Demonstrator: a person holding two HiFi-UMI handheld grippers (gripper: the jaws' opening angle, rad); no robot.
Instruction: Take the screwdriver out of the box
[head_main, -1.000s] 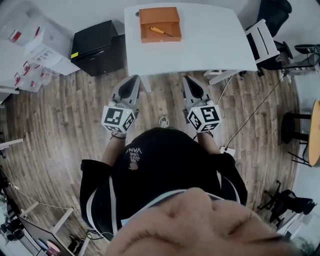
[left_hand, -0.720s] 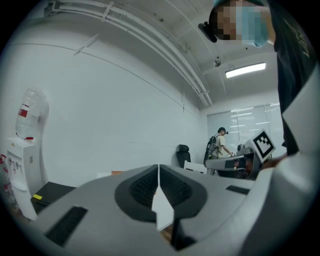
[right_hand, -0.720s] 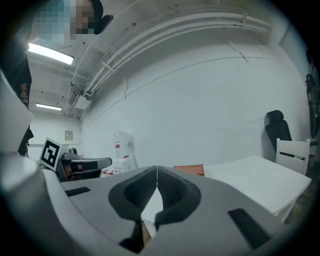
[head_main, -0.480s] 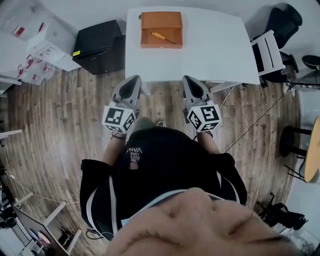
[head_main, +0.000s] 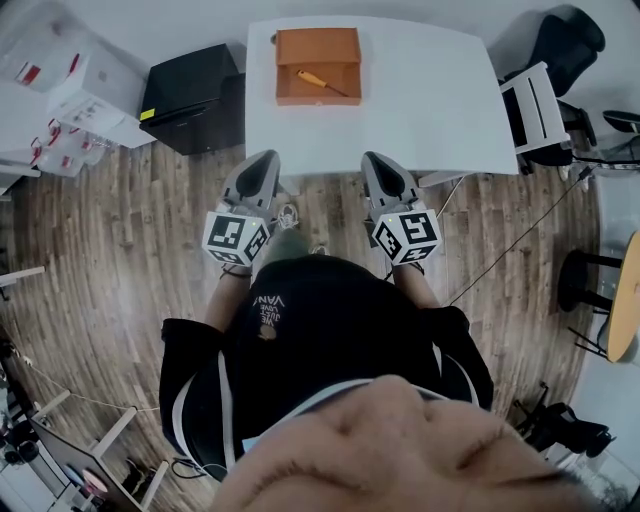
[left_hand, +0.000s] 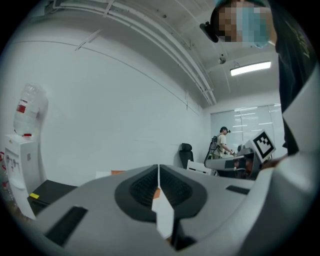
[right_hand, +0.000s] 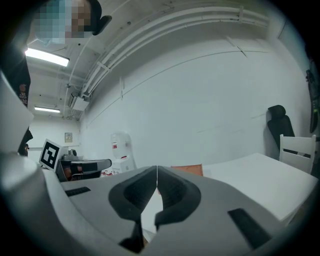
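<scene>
Now: both tongs pinched fully together, nothing in them. Left gripper (head_main: 268, 158) and right gripper (head_main: 372, 160) are held about level, just short of the table's (head_main: 430, 90) near edge. Screwdriver (head_main: 318, 81) lies slantwise in the open box (head_main: 318, 99), well ahead. Approach step, I judge. Best to open one gripper before reaching in, set its jaws across the handle, and stay clear of the walls.

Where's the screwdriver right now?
In the head view, the screwdriver lies inside the open orange box, which sits on the far left part of the white table.
</scene>
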